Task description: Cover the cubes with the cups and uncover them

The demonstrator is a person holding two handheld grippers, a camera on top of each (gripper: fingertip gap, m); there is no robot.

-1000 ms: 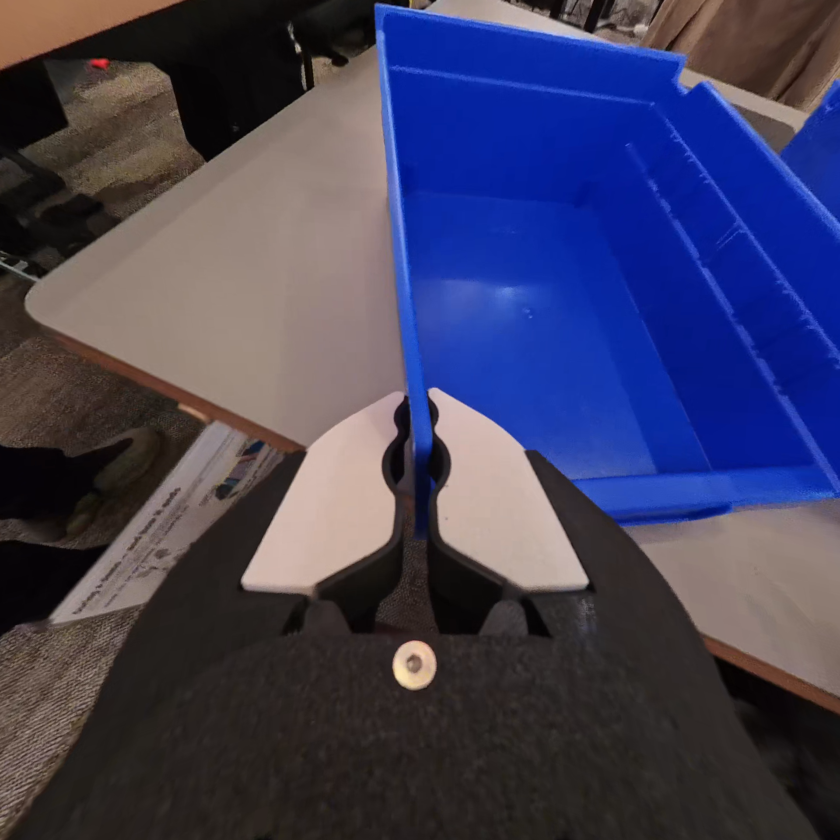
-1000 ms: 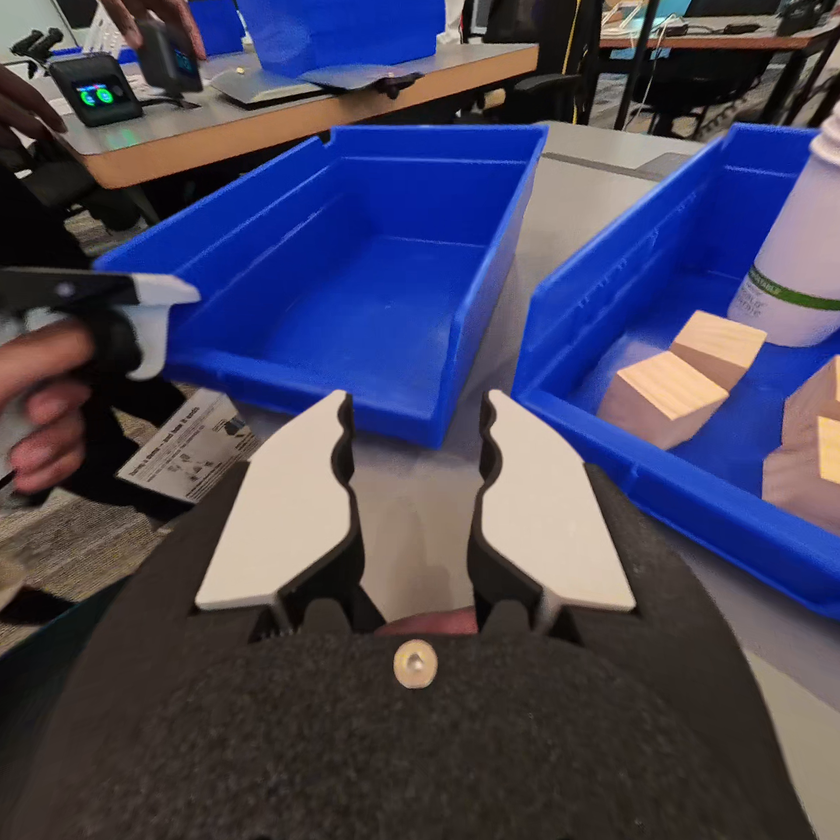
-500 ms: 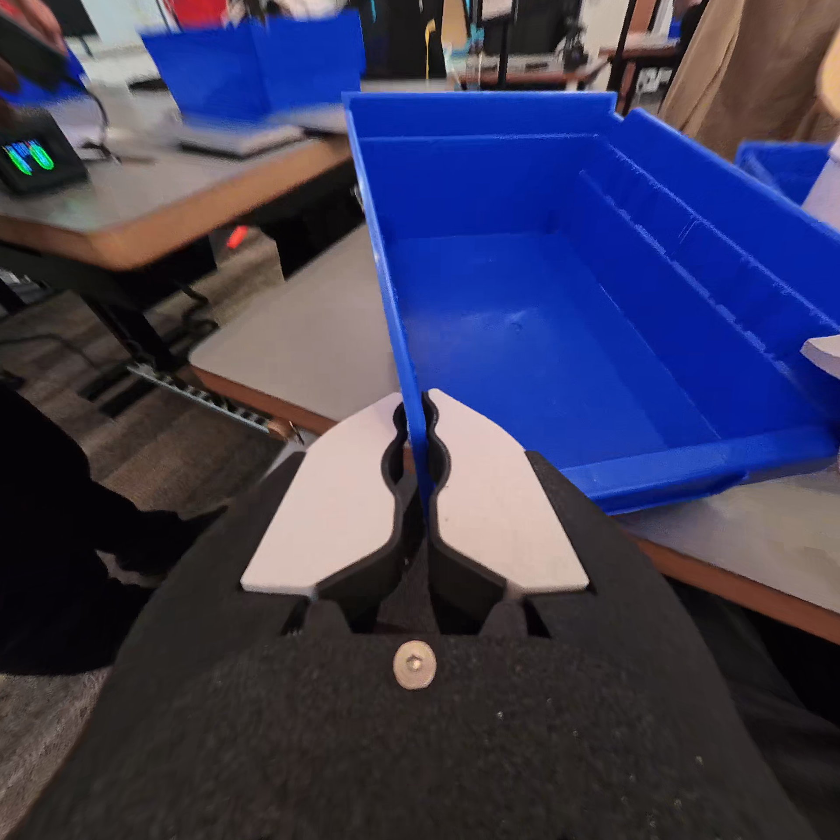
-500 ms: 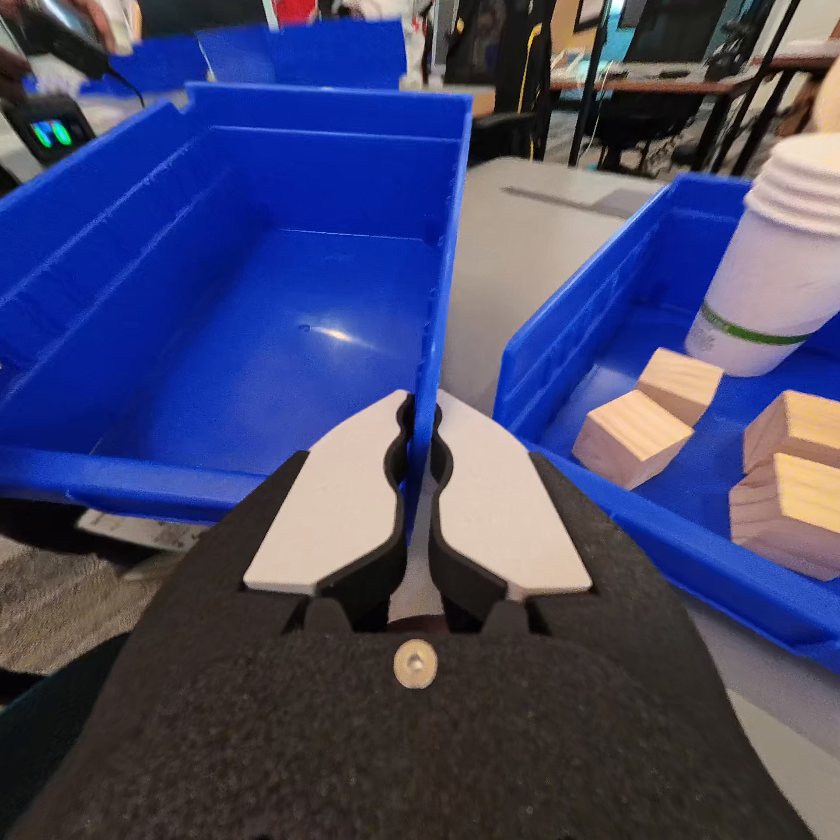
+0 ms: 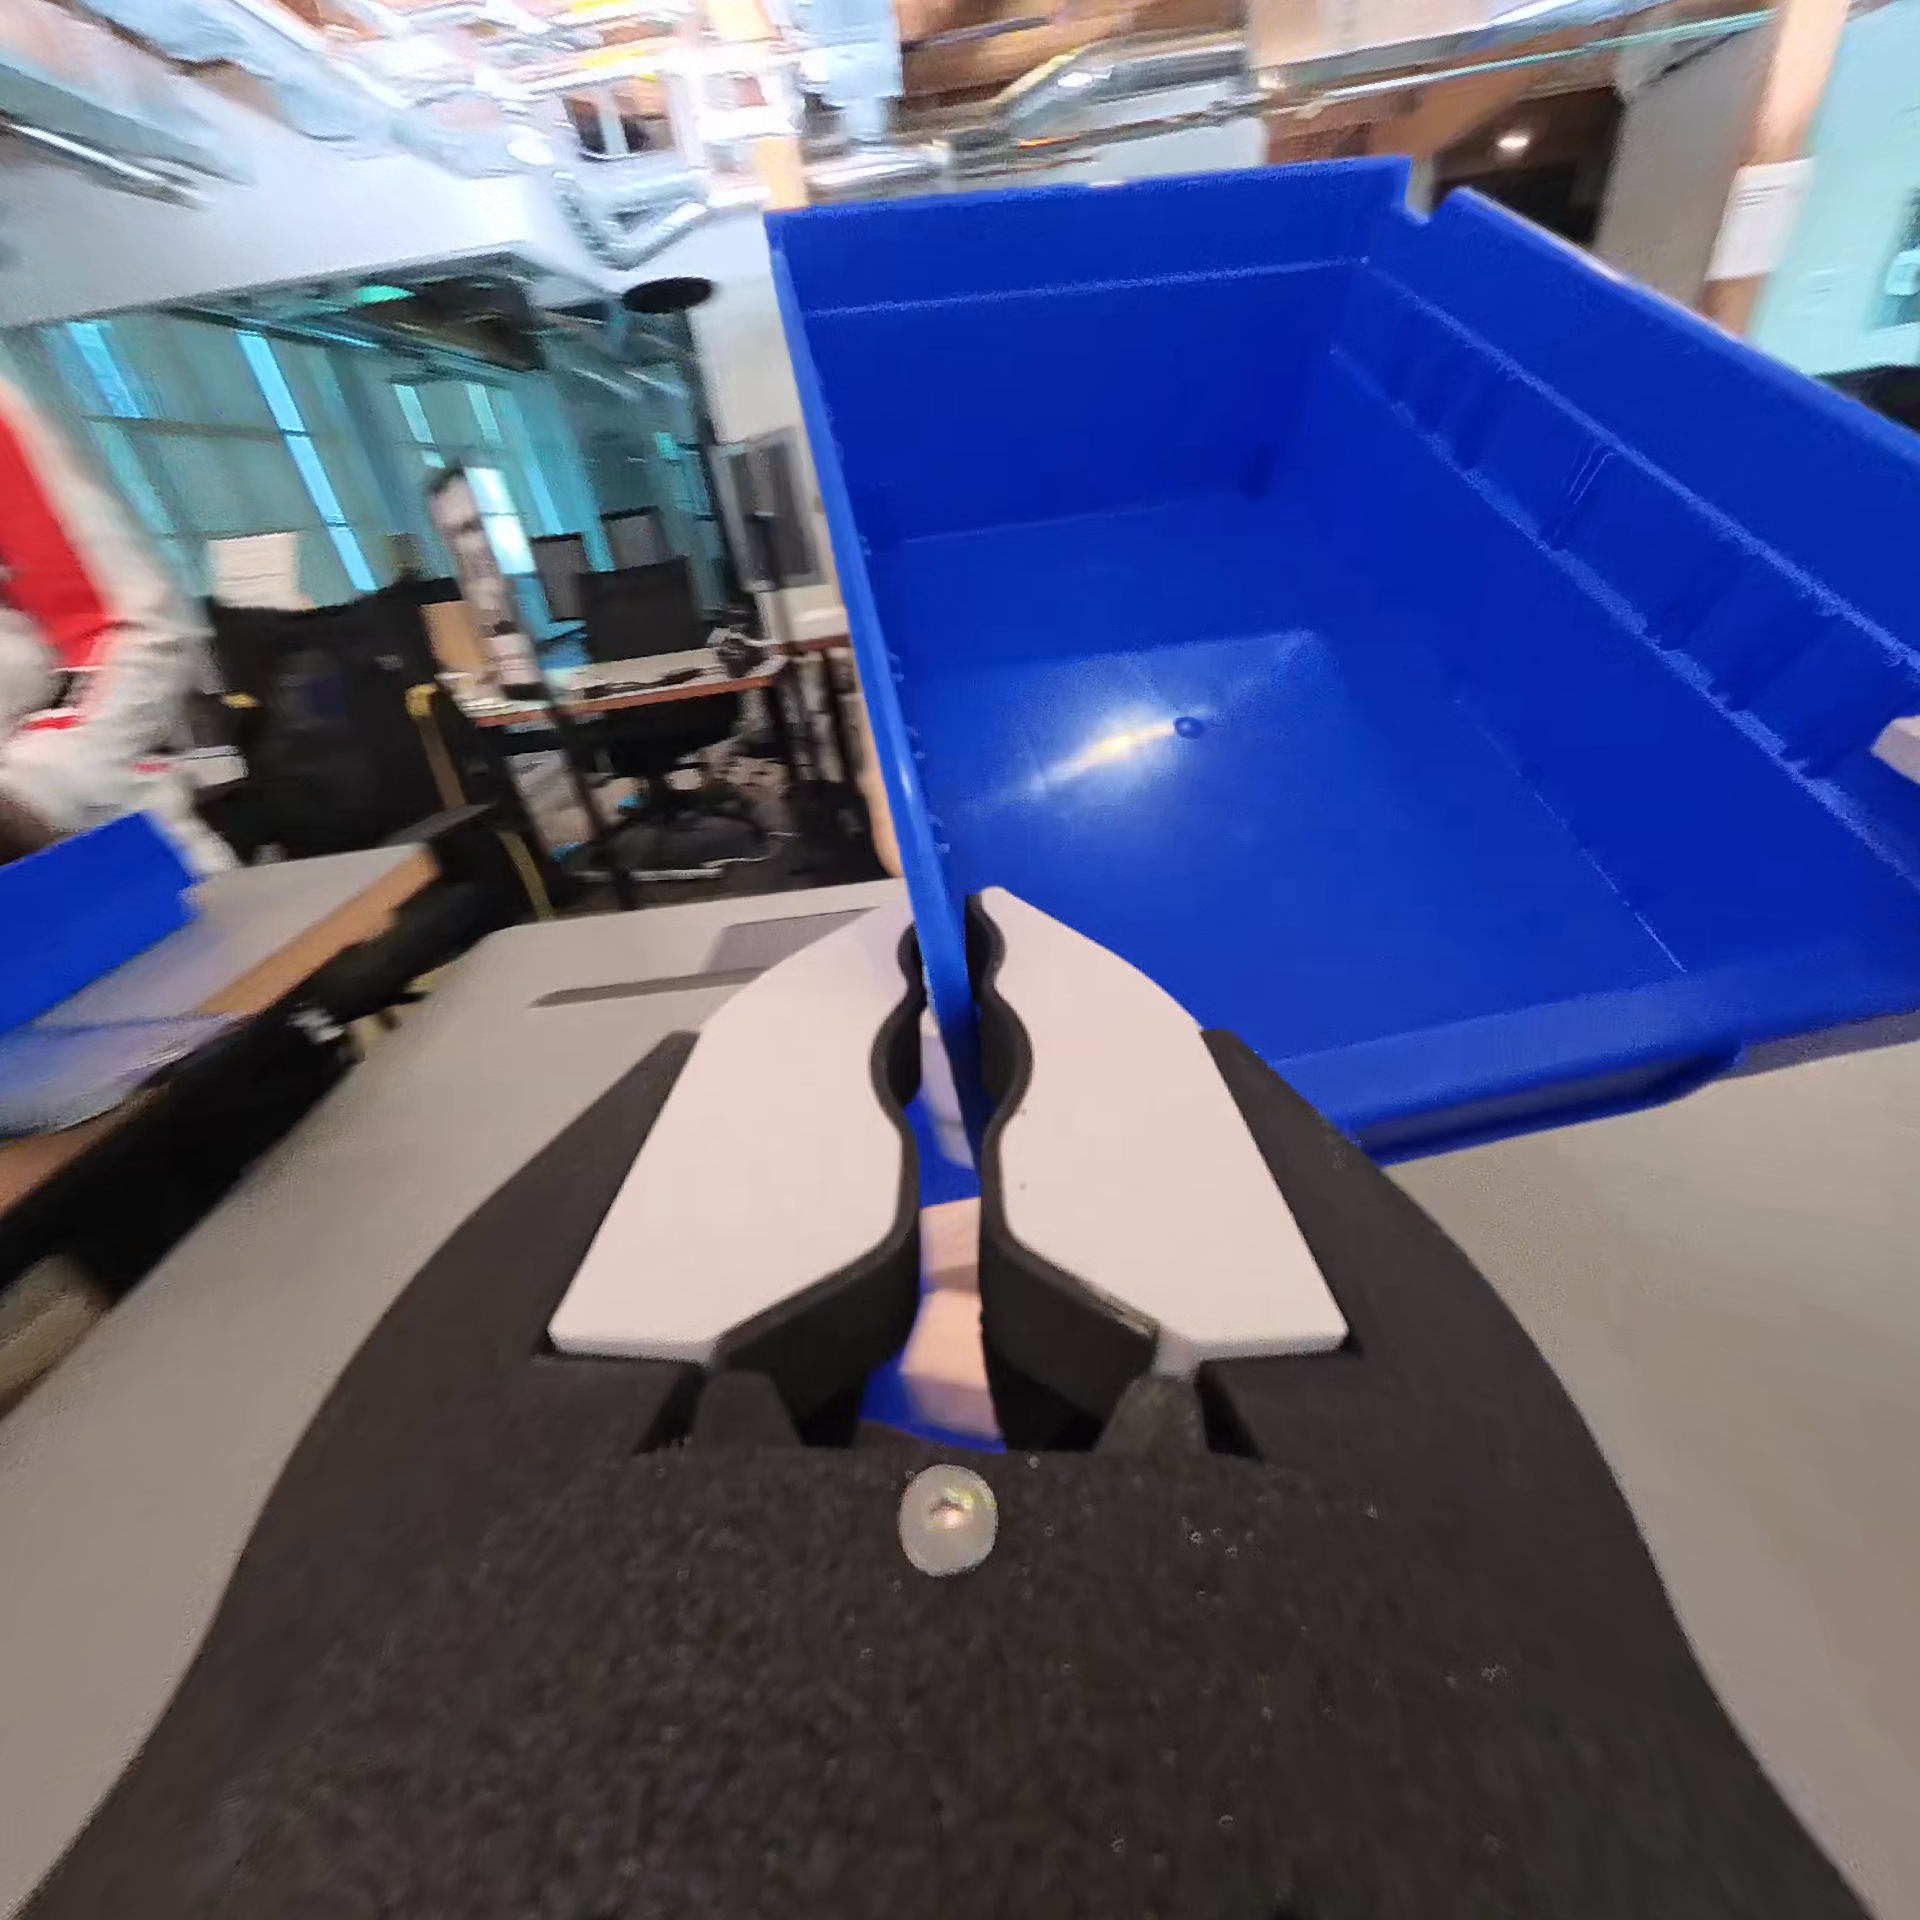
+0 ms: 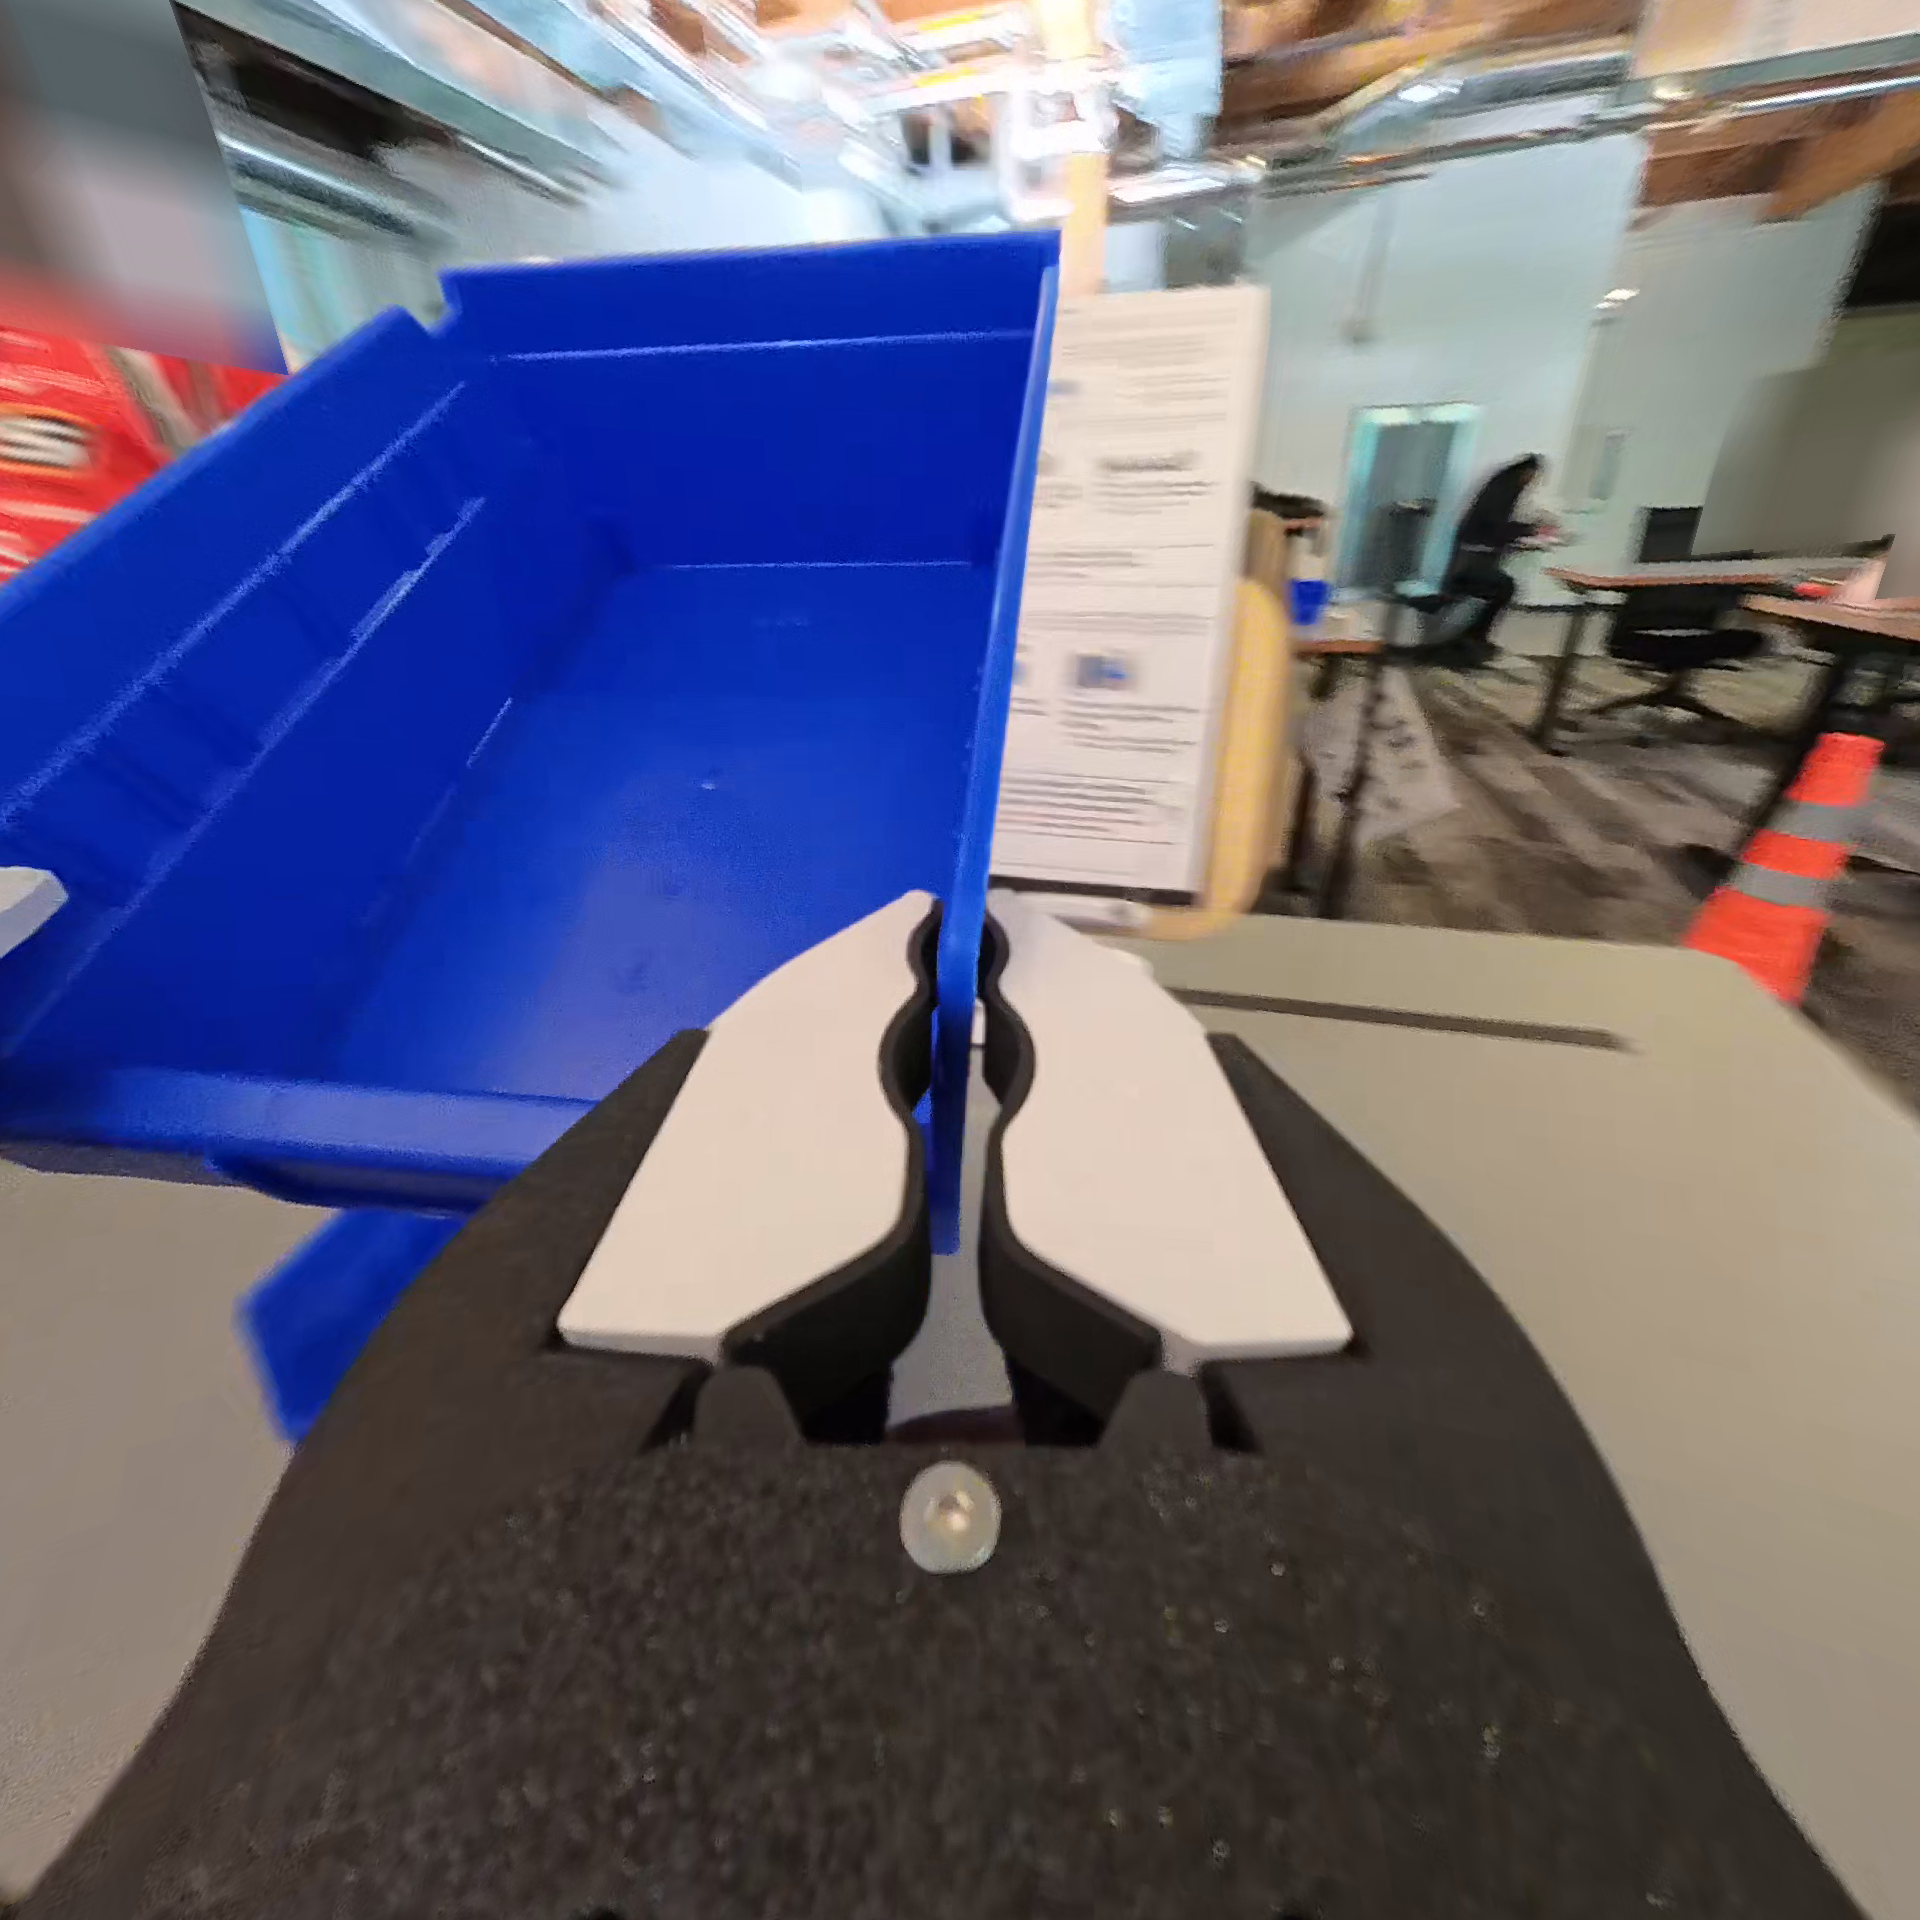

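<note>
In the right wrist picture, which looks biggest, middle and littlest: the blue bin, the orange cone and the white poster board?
1. Blue bin, by far the largest, though it is closest to the camera.
2. White poster board, behind the bin.
3. Orange cone, smallest, but it stands far off on the floor, so its true size is unsure.

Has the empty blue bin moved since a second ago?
Yes. The empty blue bin has gone up: it sat flat on the grey table, and now both grippers hold it raised and tilted, with room and ceiling behind it.
</note>
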